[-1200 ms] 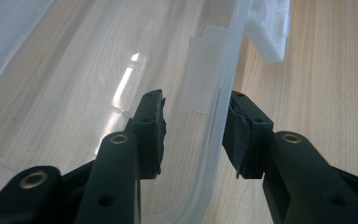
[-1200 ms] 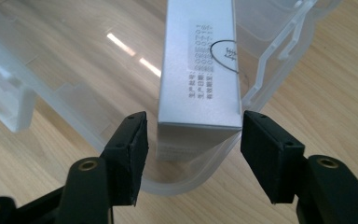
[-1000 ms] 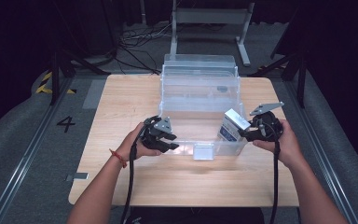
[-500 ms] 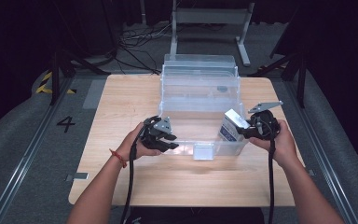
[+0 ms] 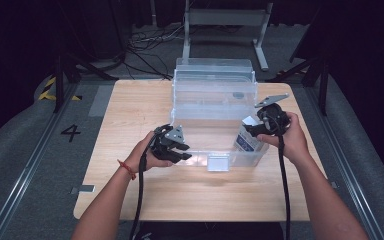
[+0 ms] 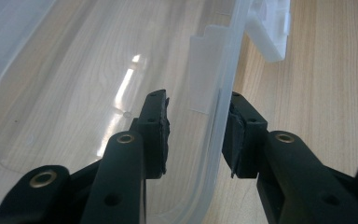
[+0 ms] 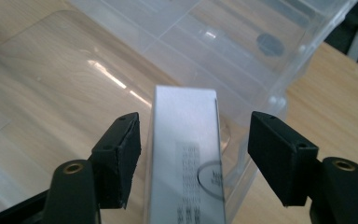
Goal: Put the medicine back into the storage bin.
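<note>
Right gripper view: the right gripper (image 7: 193, 161) is seen with its jaws parted, a clear gap on either side of the small white carton (image 7: 186, 154) that stands between them; neither pad presses on it, so the carton counts as released. The jaws have just been opening, with the carton between them. The carton's long axis runs away from the fingers, straight along the line of the jaws, and its near end is leaned on the right wall of the clear plastic bin (image 7: 242, 60), with the rest reaching down inside. In the high view the carton (image 5: 248, 135) is seen tilted at the bin's (image 5: 215, 95) near right corner, just beside the right gripper (image 5: 252, 129), while the left gripper (image 5: 184, 152) is well apart from it, at the near left corner. The right hand (image 5: 290, 137) is therefore the nearer one to the carton.

In the left gripper view the left gripper (image 6: 193, 135) straddles the bin wall (image 6: 223, 84), one pad inside and one outside. The outer pad lies against the plastic; whether the inner pad bears on it cannot be told, so a firm clamp is not confirmed. The bin rests on the wooden table (image 5: 130, 110), lid tipped open at the far side.
</note>
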`<state>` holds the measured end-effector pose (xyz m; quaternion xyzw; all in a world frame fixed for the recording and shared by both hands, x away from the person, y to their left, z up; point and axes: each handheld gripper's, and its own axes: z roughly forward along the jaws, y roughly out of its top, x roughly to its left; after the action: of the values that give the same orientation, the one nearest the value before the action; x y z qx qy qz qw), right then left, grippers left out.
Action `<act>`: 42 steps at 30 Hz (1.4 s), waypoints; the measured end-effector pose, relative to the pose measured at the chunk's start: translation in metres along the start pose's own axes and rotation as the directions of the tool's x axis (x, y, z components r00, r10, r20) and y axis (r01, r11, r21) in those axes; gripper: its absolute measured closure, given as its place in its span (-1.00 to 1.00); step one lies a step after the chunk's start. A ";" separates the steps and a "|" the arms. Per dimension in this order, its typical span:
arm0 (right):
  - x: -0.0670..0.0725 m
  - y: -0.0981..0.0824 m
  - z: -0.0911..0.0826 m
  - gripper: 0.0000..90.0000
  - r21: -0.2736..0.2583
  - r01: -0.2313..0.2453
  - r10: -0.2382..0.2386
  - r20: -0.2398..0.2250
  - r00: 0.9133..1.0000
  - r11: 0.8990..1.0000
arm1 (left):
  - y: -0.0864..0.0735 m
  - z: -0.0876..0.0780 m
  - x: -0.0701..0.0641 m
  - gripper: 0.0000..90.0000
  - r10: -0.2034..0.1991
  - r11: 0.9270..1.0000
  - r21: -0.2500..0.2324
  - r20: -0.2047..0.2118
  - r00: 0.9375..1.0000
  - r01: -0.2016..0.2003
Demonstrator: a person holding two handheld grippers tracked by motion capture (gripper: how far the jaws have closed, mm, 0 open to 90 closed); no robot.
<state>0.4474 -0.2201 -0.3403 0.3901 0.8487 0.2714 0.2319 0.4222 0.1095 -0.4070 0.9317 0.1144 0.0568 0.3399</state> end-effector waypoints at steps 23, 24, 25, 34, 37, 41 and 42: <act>-0.009 -0.002 0.006 -0.13 0.052 -0.018 0.013 0.084 0.996 0.998 | -0.001 0.000 0.000 0.39 -0.010 1.000 0.003 0.001 1.000 0.010; -0.010 -0.004 0.003 -0.13 0.038 -0.023 0.020 0.077 0.997 0.999 | -0.001 0.000 0.000 0.37 -0.009 1.000 0.007 -0.001 1.000 0.009; -0.010 -0.006 -0.001 -0.18 0.021 -0.033 0.031 0.068 0.997 0.999 | -0.001 0.000 0.000 0.35 -0.013 1.000 0.010 -0.004 1.000 0.013; -0.018 -0.047 -0.046 -0.29 -0.135 0.025 -0.035 -0.074 0.997 0.991 | 0.002 -0.003 -0.004 0.31 0.007 1.000 0.006 -0.015 1.000 -0.006; -0.019 -0.060 -0.041 -0.23 -0.108 0.032 -0.044 -0.110 0.993 0.994 | 0.002 -0.009 -0.006 0.31 0.004 1.000 0.003 -0.025 1.000 -0.004; -0.014 -0.066 -0.026 -0.11 -0.078 0.040 -0.050 -0.124 0.991 0.996 | -0.001 -0.024 -0.008 0.31 -0.006 0.999 -0.034 -0.046 0.999 0.005; -0.009 -0.065 -0.022 -0.03 -0.098 0.034 -0.047 -0.128 0.991 0.995 | -0.004 -0.032 -0.010 0.30 -0.009 0.999 -0.042 -0.052 0.999 0.007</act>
<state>0.4048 -0.2690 -0.3639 0.3427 0.8559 0.3318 0.1998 0.4061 0.1299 -0.3861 0.9222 0.1258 0.0821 0.3564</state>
